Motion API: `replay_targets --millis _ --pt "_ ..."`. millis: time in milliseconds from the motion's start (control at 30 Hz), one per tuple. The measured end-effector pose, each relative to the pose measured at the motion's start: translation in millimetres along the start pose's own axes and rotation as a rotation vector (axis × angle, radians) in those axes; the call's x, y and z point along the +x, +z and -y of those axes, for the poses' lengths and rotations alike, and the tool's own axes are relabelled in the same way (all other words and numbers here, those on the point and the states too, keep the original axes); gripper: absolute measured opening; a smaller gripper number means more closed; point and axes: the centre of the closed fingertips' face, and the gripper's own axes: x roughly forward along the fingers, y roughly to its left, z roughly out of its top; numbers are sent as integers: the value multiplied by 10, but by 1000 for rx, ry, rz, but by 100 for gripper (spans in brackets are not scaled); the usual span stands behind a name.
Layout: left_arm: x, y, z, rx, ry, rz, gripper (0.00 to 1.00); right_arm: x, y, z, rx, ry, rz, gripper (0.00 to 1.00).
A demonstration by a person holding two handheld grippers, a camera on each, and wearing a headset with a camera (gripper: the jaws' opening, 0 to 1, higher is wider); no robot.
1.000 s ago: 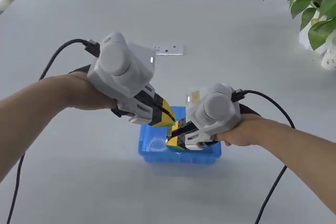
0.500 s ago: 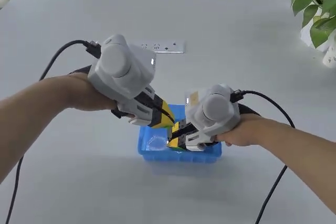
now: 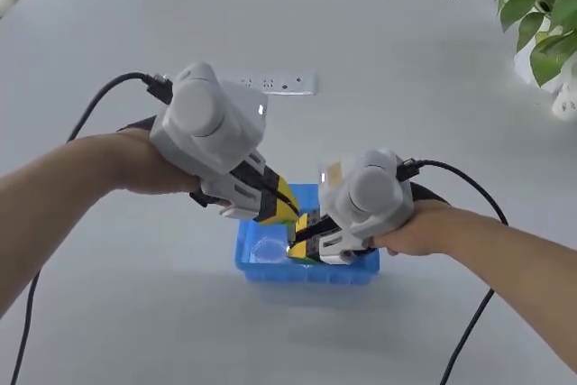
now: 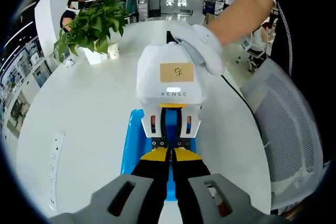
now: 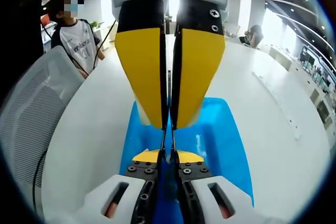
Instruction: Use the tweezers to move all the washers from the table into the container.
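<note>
Over the blue container (image 3: 248, 261), left gripper (image 3: 290, 208) fingers clench what seem tweezers (image 5: 168, 148); right gripper (image 3: 301, 239) fingers, also over it, sit clenched.

Office: mesh chair (image 4: 291, 129), potted plant (image 4: 92, 24)

The left gripper (image 3: 287, 207) and the right gripper (image 3: 302, 239) are each made with a rounded light grey housing, black jaws and yellow pads (image 5: 143, 72). A black cable (image 3: 99, 101) is plugged into the back of each. A tan label (image 4: 176, 71) and the word XENSE are carried by the right one. Small screws (image 5: 214, 13) are set in the jaws.
</note>
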Motion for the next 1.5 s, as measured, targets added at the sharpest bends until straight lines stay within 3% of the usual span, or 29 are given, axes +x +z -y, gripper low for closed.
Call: replay_targets --millis 667,1133,1500 --pt "-59 28 -2 7 9 0 5 -38 55 7 -4 -9 17 11" --pt "-275 101 28 16 29 -1 5 -186 217 -5 -20 -41 52 8" --pt "-408 124 130 22 27 -6 5 -320 308 -88 -25 -59 65 7"
